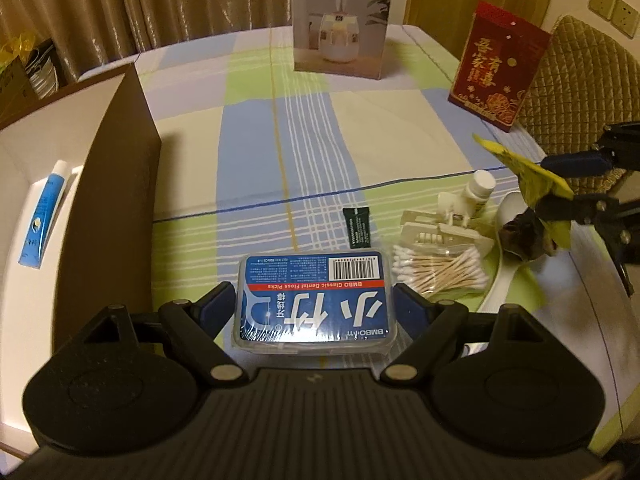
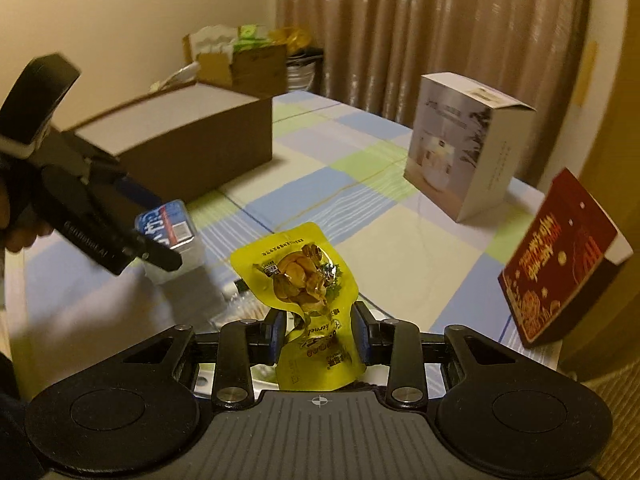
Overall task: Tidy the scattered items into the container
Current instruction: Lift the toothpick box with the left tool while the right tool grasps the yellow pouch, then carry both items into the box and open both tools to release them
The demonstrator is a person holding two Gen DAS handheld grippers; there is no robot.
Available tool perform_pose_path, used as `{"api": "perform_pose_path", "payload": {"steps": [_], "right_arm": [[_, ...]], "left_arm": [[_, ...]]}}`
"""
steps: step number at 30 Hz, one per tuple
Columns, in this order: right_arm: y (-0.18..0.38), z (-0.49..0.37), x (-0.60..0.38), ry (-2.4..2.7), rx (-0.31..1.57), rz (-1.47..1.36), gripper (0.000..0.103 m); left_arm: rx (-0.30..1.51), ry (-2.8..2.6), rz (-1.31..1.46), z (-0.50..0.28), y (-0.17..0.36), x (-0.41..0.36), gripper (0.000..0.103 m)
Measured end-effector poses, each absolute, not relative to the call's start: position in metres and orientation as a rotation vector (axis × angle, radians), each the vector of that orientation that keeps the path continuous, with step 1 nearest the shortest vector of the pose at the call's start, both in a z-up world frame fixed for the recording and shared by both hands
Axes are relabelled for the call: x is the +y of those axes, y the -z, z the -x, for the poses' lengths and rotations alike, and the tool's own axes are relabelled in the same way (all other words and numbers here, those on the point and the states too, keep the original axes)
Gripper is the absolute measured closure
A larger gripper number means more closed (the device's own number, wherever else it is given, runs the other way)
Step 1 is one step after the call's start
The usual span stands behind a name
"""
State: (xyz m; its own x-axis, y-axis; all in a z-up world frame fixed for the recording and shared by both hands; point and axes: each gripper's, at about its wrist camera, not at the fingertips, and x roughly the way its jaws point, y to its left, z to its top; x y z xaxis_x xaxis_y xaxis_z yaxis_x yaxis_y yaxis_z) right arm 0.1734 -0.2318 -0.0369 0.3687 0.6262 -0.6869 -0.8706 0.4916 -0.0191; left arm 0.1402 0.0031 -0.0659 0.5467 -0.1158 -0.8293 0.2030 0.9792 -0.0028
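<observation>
The dental floss pick box (image 1: pixel 314 298) sits clamped crosswise between the fingers of the left gripper (image 1: pixel 314 304), which stand wide and press on its two short ends; it hangs above the checked cloth on the desk (image 1: pixel 280 128), near the front edge. Just left of it stands the brown container (image 1: pixel 116 184), open-topped, with a blue and white tube (image 1: pixel 42 216) lying on its pale floor. The yellow snack pouch (image 2: pixel 308 300) is pinched in the right gripper (image 2: pixel 318 340), whose fingers stand fairly narrow on the pouch's crumpled lower half, lifted off the desk. Toward the desk's right edge lie a bundle of cotton swabs (image 1: pixel 440 268), a dark green sachet (image 1: pixel 357 227), a white bottle (image 1: pixel 478 192), a cream clip-like piece (image 1: pixel 436 234) and what seems to be a white spoon (image 1: pixel 506 240) with a dark wrapper on it. At the far edge stand a humidifier box (image 1: pixel 340 20) and a red gift box (image 1: pixel 498 64).
</observation>
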Motion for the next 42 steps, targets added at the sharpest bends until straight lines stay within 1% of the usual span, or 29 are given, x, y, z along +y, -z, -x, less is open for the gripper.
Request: {"api": "perform_pose_path", "payload": {"steps": [15, 22, 31, 42], "right_arm": [[-0.001, -0.153, -0.236, -1.018, 0.776, 0.101, 0.066], [-0.013, -0.136, -0.214, -1.047, 0.775, 0.057, 0.066], [-0.027, -0.117, -0.155, -1.113, 0.758, 0.035, 0.066], [-0.037, -0.107, -0.043, -1.135, 0.780, -0.029, 0.066]], "left_arm": [[0.847, 0.243, -0.129, -0.112, 0.000, 0.020, 0.021], [0.825, 0.230, -0.116, -0.098, -0.014, 0.046, 0.021], [0.801, 0.169, -0.106, -0.082, -0.032, 0.106, 0.021], [0.799, 0.080, -0.117, -0.077, -0.040, 0.201, 0.021]]}}
